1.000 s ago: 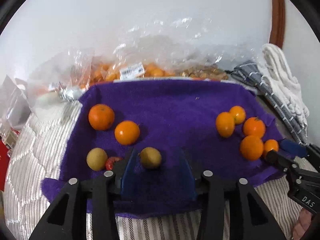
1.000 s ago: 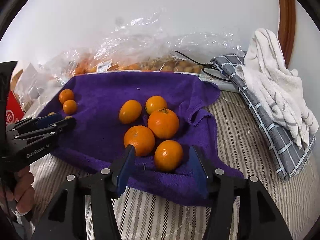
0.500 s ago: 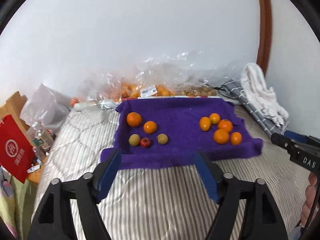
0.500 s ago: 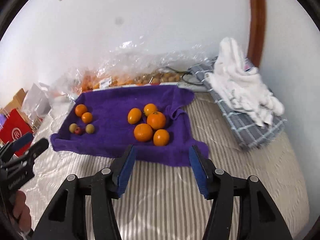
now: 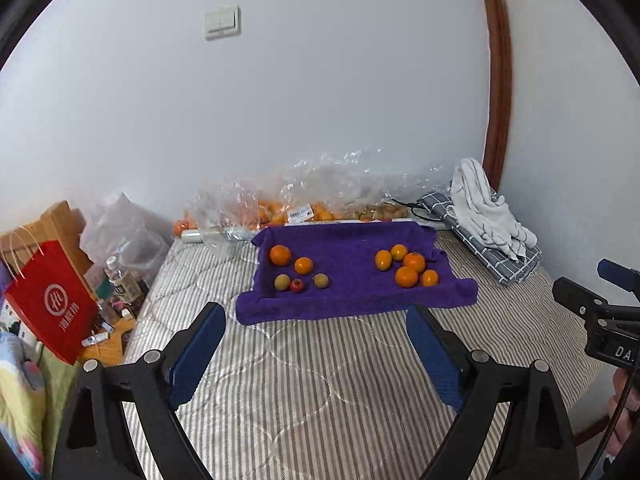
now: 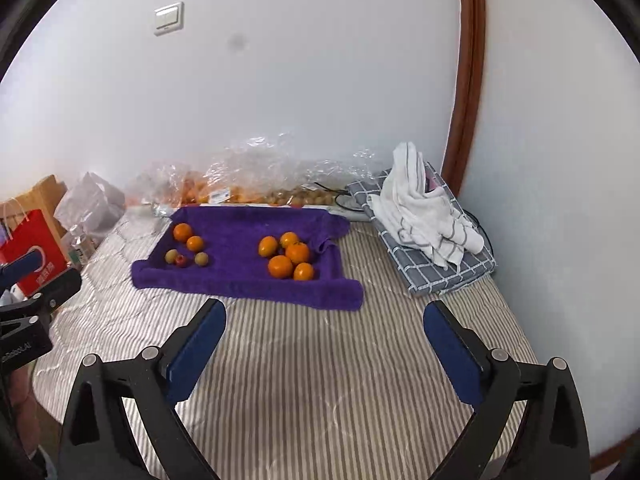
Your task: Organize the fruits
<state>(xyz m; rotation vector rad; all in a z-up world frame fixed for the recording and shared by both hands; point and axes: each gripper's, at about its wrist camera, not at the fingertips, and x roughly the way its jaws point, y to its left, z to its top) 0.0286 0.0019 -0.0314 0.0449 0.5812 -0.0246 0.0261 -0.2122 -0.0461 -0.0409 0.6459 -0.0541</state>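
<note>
A purple towel point(image 5: 348, 300) point(image 6: 236, 280) lies on the striped bed. On its right side sits a cluster of several oranges point(image 5: 406, 276) point(image 6: 280, 266). On its left are two oranges point(image 5: 280, 255) point(image 6: 183, 232), two yellow-green fruits point(image 5: 282, 282) point(image 6: 201, 259) and a small red fruit point(image 5: 296, 285) point(image 6: 181, 260). My left gripper point(image 5: 316, 320) is open and empty, well back from the towel. My right gripper point(image 6: 324, 318) is open and empty, also back over the bed. Each gripper shows at the other view's edge.
Clear plastic bags of fruit point(image 5: 304, 208) point(image 6: 240, 188) lie along the wall behind the towel. A folded checked cloth with a white towel point(image 5: 488, 216) point(image 6: 424, 216) sits at the right. A red paper bag point(image 5: 52, 304) and a bottle point(image 5: 120, 276) stand left of the bed.
Both grippers have pulled far back and up from the towel; the fruit now looks small and distant. Both jaws have opened wider. The fruit has not moved.
</note>
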